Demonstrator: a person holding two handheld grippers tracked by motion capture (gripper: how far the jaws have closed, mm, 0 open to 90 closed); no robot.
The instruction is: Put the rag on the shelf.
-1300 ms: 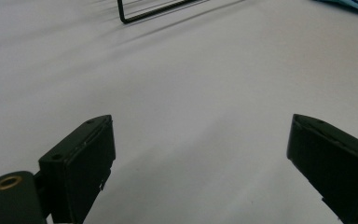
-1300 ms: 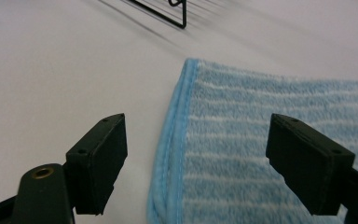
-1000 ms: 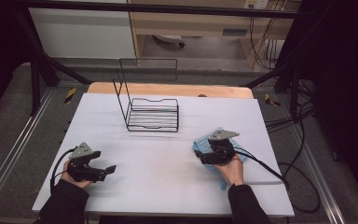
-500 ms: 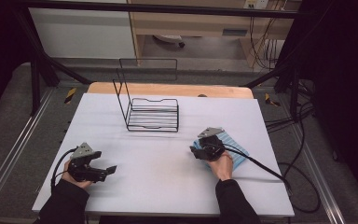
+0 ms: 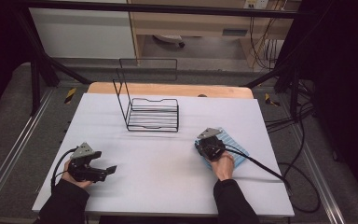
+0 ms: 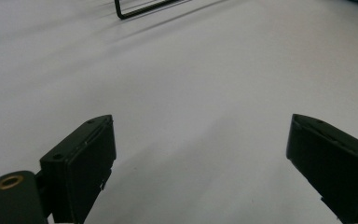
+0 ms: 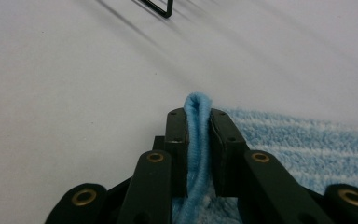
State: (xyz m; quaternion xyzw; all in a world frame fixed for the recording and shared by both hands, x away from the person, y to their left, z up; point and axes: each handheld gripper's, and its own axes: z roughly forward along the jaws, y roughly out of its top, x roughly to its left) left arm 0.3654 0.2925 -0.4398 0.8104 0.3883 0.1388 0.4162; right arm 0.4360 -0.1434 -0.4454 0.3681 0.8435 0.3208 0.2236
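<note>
Two grippers work one blue cloth (image 7: 307, 149): the right gripper (image 7: 198, 122) has its jaws pinched on a raised fold at the cloth's near-left edge, while the left gripper (image 6: 200, 154) rests wide apart and empty at the table's (image 5: 158, 158) near left. Farther back stands one black wire rack (image 5: 151, 114), and the hand and gripper hide much of the cloth in the high view.

My left gripper (image 5: 103, 171) sits low at the near left of the worktop — jaws spread wide, nothing between them, left hand (image 5: 74, 175) wrapped round its body. My right gripper (image 7: 198, 122) lies further forward on the right, jaws pinched tight together — right hand (image 5: 223, 164) behind it, forearm straight.
</note>
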